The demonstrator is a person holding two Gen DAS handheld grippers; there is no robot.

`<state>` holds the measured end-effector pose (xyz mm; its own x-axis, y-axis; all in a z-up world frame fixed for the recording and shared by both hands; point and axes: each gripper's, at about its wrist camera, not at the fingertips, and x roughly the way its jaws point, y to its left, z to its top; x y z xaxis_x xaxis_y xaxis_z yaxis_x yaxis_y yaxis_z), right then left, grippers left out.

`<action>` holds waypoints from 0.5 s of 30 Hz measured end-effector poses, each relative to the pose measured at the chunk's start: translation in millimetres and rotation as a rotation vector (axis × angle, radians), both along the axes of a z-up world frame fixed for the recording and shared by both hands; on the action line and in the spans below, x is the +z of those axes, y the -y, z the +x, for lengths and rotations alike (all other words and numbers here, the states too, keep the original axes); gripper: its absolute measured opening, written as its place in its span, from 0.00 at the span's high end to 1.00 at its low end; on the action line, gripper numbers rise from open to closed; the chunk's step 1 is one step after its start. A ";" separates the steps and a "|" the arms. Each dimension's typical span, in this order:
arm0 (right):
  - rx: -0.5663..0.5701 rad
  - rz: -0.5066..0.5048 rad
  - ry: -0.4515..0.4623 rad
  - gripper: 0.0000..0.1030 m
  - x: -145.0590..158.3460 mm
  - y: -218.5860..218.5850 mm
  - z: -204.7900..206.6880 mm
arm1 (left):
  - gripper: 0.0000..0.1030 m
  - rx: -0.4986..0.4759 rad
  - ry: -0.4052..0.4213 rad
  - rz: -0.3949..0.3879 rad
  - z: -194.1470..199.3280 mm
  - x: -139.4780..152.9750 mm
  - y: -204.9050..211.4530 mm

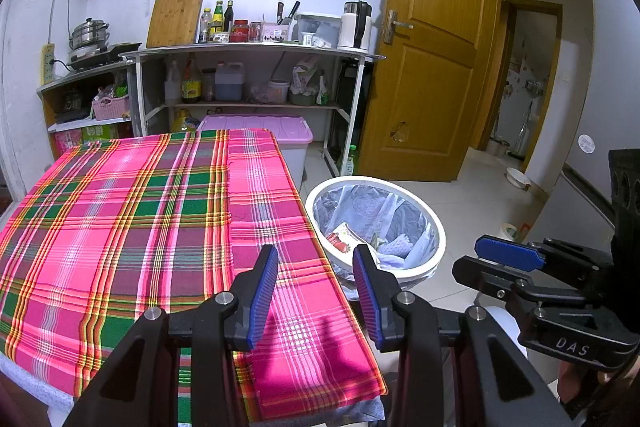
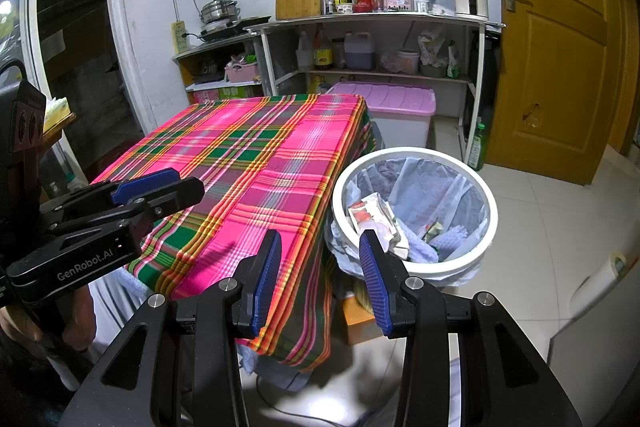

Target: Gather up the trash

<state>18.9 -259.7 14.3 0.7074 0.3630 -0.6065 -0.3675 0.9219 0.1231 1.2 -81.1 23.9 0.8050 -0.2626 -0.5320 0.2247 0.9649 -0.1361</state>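
White lined bin [image 2: 416, 269] holds a red-printed wrapper [image 2: 370, 213], perhaps crumpled

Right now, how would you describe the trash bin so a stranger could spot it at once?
Find the table with the pink and green plaid cloth. On the tiled floor right beside it stands the trash bin, round and white. Unlike the lilac-lidded storage box behind it, it is open-topped, lined with a thin bag and already holds wrappers.

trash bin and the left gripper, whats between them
Only the plaid tablecloth's edge; no loose item lies there. In the left wrist view the left gripper is open and empty just short of the trash bin.
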 end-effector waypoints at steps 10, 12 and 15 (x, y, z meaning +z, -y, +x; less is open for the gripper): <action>0.000 0.000 0.000 0.60 0.2 -0.2 -0.2 | 0.62 -0.001 -0.001 0.000 0.1 0.3 0.5; -0.001 -0.001 -0.001 0.60 0.5 -0.2 0.2 | 0.62 0.000 -0.002 0.000 0.7 0.2 0.3; 0.000 -0.002 -0.003 0.60 -1.9 -0.7 1.2 | 0.62 0.004 -0.001 0.002 0.5 -1.0 -1.6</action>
<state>20.1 -259.0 12.4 0.7056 0.3618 -0.6092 -0.3670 0.9221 0.1226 1.7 -79.5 22.9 0.8056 -0.2580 -0.5334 0.2205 0.9661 -0.1343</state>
